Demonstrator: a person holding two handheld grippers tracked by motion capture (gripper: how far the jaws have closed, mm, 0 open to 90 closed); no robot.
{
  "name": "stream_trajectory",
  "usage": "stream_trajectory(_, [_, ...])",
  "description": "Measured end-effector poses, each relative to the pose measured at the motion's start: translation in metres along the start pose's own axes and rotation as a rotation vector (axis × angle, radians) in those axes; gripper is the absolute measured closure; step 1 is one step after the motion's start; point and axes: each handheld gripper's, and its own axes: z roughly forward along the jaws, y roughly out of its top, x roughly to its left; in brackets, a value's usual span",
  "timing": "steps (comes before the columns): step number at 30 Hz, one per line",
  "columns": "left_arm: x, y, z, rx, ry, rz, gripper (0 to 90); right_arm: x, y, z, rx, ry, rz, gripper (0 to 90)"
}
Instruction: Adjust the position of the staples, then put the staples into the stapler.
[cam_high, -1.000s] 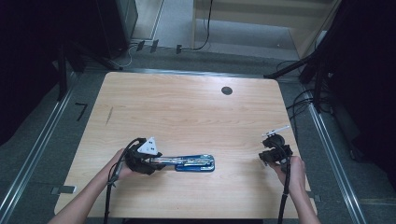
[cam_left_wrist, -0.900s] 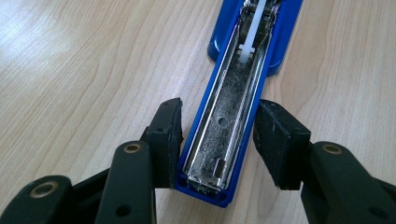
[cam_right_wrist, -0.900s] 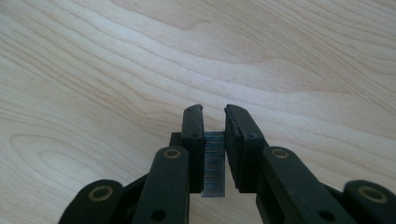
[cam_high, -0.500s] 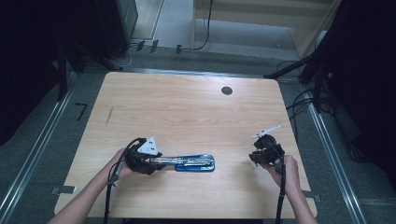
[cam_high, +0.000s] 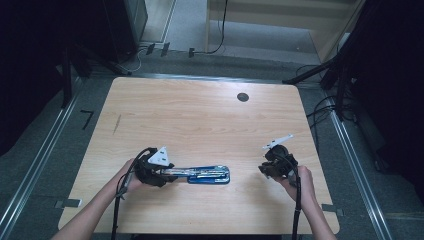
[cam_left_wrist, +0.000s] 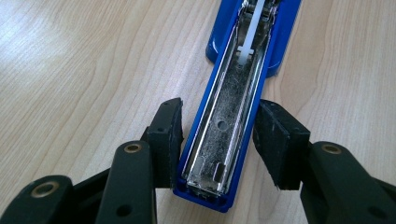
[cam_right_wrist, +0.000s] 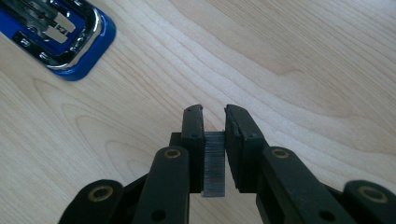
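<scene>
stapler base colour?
Blue, with a chrome channel; stapler shows best in the left gripper view.

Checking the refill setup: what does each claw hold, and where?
Left claw grips the open blue stapler by its rear sides; right claw pinches a staple strip.

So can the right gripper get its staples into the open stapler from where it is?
Probably yes. The right gripper holds the staples, and bare table lies between it and the stapler, whose open channel faces up while the left gripper steadies it.
</scene>
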Motion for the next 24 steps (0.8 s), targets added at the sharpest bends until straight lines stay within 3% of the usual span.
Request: stream_trajectory(24, [0.001, 0.000, 0.001, -0.006, -0.008, 0.004, 53.9, 0.021, 0.007, 0.007, 0.010, 0.046, -0.099, 79.7])
